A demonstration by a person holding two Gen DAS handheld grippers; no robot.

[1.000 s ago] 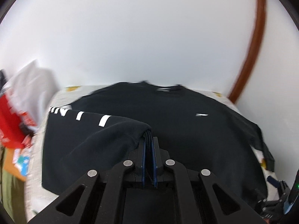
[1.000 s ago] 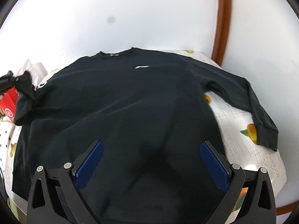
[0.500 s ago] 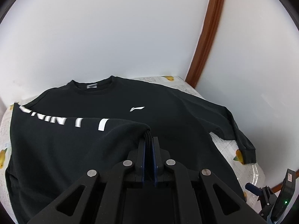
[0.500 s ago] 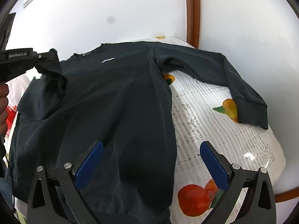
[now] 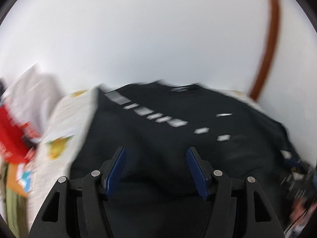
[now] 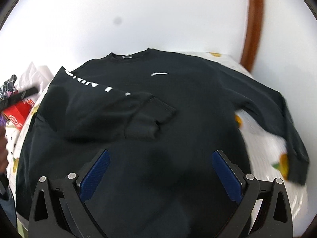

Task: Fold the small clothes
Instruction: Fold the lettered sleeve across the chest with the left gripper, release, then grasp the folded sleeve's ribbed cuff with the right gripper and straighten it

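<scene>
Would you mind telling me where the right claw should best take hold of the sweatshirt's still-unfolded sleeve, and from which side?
I would grip the ribbed cuff of the outstretched sleeve, coming from the table's right edge. That cuff lies flat and alone on the fruit-print cloth, clear of the sweatshirt body, so the open right claw can pinch only one layer.

A home room, likely a bedroom.
Fruit-print quilted bedcover (image 6: 263, 158), plain white walls (image 6: 158, 15), brown wooden trim (image 6: 253, 25), clutter piled beside (image 5: 21, 123).
</scene>
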